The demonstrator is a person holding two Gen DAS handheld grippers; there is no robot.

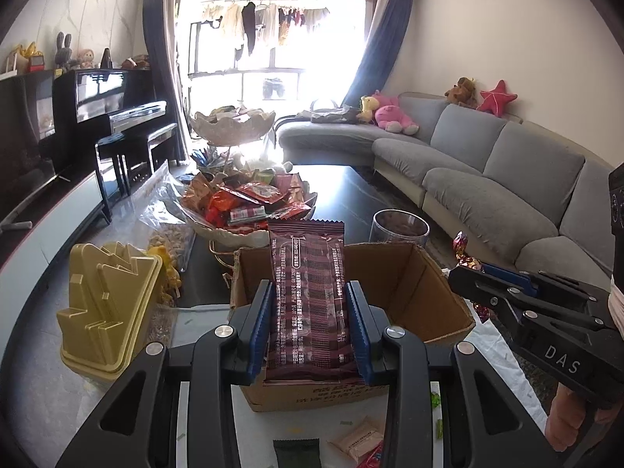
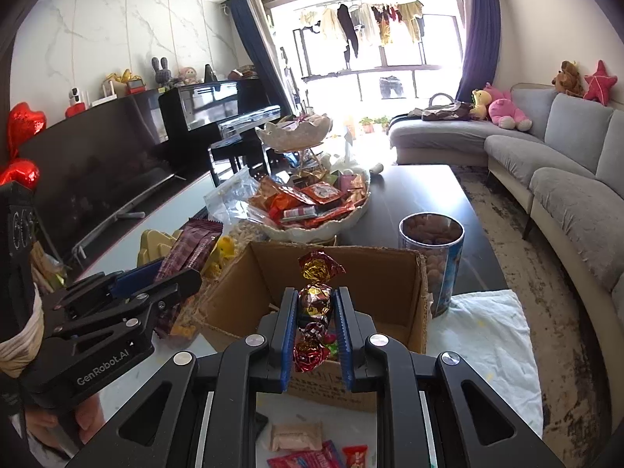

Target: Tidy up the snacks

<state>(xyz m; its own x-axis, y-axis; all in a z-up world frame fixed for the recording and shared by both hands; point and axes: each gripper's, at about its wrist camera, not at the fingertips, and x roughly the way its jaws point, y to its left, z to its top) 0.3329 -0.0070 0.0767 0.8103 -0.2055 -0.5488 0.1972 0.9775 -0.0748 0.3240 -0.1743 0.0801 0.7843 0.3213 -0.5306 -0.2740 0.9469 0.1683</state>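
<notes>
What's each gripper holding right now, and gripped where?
Left gripper: maroon snack packet, pinched across its lower half, top end free. Right gripper: string of foil-wrapped candies, clamped around its middle, ends sticking out above and below.

Behind the open brown cardboard box (image 2: pixel 339 273) sits the white scalloped snack bowl (image 2: pixel 351 214) — the clear cylindrical nut jar (image 2: pixel 440 257) right of the box.

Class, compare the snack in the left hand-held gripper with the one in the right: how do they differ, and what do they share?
The maroon wafer packet in the left hand-held gripper is long, flat and printed with text; the foil candies in the right hand-held gripper are small, crinkled and shiny, twisted together in a string. The packet is one colour, the candies gold and red. Both are clamped upright over the open cardboard box.
</notes>
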